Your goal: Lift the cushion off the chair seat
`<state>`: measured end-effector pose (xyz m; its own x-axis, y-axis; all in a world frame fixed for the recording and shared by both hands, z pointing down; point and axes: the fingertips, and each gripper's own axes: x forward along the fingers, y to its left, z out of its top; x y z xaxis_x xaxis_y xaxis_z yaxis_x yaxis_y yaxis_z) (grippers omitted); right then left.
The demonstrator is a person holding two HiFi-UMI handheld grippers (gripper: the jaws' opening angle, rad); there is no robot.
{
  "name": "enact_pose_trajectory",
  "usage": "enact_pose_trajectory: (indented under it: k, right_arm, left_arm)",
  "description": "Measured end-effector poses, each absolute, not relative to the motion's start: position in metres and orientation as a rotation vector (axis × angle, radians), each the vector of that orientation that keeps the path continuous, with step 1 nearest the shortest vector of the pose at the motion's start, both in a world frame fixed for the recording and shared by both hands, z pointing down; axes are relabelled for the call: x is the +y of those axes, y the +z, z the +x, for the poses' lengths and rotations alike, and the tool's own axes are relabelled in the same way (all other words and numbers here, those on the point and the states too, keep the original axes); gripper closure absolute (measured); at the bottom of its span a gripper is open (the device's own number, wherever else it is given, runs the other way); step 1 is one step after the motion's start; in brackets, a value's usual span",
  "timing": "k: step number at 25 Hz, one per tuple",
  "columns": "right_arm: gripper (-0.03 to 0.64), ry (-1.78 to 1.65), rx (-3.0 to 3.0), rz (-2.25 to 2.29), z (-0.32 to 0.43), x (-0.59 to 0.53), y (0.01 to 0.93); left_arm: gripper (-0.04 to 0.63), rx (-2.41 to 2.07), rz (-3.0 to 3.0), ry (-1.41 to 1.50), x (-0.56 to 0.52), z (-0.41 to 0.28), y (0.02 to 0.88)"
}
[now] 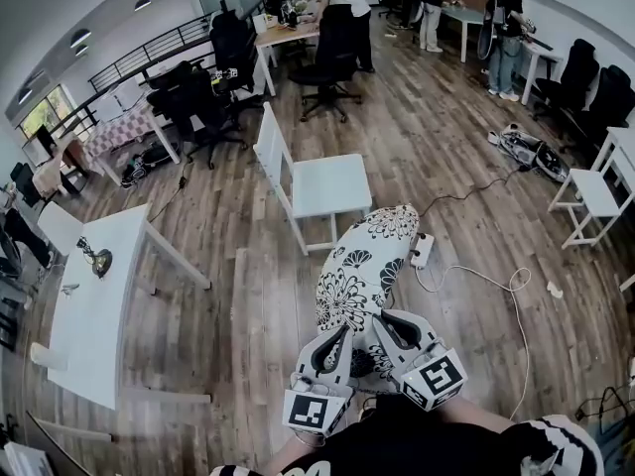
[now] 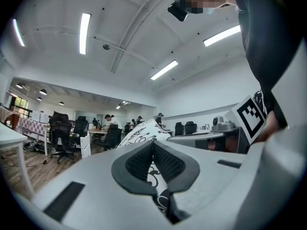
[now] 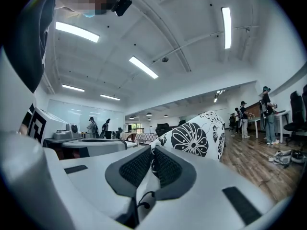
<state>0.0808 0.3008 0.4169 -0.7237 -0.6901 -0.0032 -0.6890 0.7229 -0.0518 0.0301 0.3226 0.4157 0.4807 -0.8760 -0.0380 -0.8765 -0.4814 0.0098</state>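
The cushion [image 1: 362, 271] is white with black flowers and hangs in the air above the wood floor, away from the white chair [image 1: 316, 181], whose seat is bare. My left gripper [image 1: 340, 337] is shut on the cushion's near edge, and my right gripper [image 1: 385, 323] is shut on the same edge just beside it. In the left gripper view the cushion [image 2: 140, 132] runs away from the closed pads [image 2: 139, 163]. The right gripper view shows the flowered cushion [image 3: 196, 139] pinched between its pads [image 3: 165, 166].
A white table [image 1: 94, 305] stands at the left. A power strip [image 1: 422, 250] and a white cable [image 1: 486, 278] lie on the floor to the right. Black office chairs [image 1: 198, 102], desks and several people are at the back. Another white chair [image 1: 592, 194] stands at the right.
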Motion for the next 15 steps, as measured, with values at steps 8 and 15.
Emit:
enact_pose_trajectory:
  k: [8,15]
  right_arm:
    - [0.58,-0.063,2.904,-1.17,0.083,0.319,0.413]
    - [0.58,-0.037,2.927,-1.186,0.088,0.328,0.421]
  left_arm:
    - [0.591,1.6,-2.707,-0.013,0.338,0.029,0.412]
    - [0.591,1.583,-2.725,0.083,0.345,0.04,0.412]
